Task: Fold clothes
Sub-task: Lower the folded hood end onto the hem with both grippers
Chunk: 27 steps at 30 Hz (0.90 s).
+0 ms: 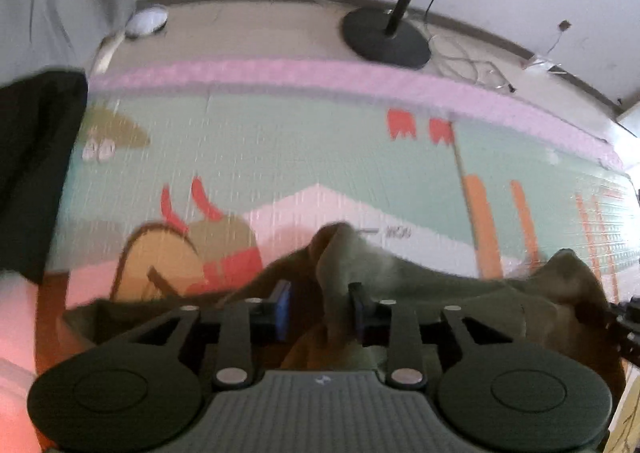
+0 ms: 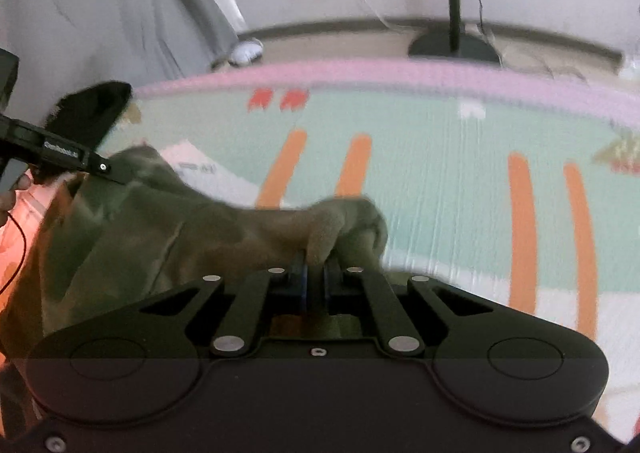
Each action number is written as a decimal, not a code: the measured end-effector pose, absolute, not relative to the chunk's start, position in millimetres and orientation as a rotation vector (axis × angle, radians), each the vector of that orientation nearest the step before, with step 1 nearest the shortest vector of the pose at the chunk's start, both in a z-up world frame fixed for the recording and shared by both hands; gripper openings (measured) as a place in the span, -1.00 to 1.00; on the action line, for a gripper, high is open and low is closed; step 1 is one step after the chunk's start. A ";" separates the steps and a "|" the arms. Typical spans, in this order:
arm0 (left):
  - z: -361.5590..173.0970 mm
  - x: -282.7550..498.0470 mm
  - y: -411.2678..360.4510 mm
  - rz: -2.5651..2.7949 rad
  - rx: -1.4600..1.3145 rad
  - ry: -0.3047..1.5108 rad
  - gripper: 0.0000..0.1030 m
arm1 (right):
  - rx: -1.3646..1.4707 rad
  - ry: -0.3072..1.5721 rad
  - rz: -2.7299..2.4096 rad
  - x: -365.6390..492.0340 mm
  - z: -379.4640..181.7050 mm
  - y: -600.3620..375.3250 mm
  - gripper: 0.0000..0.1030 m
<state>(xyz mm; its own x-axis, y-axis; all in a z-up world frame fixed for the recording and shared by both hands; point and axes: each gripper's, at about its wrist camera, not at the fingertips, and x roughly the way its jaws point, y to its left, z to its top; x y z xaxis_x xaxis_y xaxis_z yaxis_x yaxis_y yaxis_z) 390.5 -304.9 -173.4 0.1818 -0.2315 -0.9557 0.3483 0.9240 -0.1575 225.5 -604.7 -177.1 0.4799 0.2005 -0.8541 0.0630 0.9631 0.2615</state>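
Observation:
An olive-green garment [image 2: 192, 229] hangs bunched above a colourful play mat [image 2: 432, 157], stretched between my two grippers. My right gripper [image 2: 316, 273] is shut on a raised fold at the garment's right end. In the left wrist view the garment [image 1: 420, 289] spreads to the right, and my left gripper [image 1: 318, 305] holds a thick bunch of it between its fingers, which stand fairly wide apart. The left gripper's tip [image 2: 106, 168] also shows at the garment's left end in the right wrist view. Both views are blurred by motion.
A black lamp stand base [image 1: 386, 41] sits on the floor beyond the mat's pink border [image 1: 280, 73], with loose cables [image 1: 472, 57] beside it. Grey curtains [image 2: 120, 13] hang at the left. A dark cloth [image 1: 36, 173] lies at the mat's left edge.

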 end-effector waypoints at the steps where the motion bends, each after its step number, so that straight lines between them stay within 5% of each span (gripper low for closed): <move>1: -175.5 388.7 -304.9 -0.410 0.108 1.333 -0.28 | 0.287 1.078 0.088 224.6 -179.0 -605.2 -0.86; 3: -176.0 384.3 -302.8 -0.393 0.138 1.339 -0.03 | 0.311 1.089 0.082 222.6 -179.0 -608.1 -0.70; 4: -175.6 382.2 -300.9 -0.382 0.150 1.341 0.04 | 0.321 1.093 0.072 221.3 -177.1 -610.5 -0.37; 5: -173.0 379.8 -298.8 -0.383 0.157 1.337 0.06 | 0.329 1.098 0.056 220.0 -173.4 -613.3 -0.23; 16: -123.0 329.0 -276.8 -0.437 0.305 1.262 0.31 | 0.285 1.107 0.050 172.0 -125.2 -626.3 -0.21; 27: -159.7 310.0 -264.5 -0.476 0.217 1.364 0.46 | 0.392 1.179 -0.016 116.9 -147.1 -599.4 -0.12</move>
<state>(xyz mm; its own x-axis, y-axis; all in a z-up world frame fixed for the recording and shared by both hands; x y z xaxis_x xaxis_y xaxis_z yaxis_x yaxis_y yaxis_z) 310.0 -264.5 -159.7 0.1297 -0.2008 -0.9710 0.4474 0.8858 -0.1234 116.9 -599.4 -147.1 0.3901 0.1909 -0.9008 0.2148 0.9324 0.2906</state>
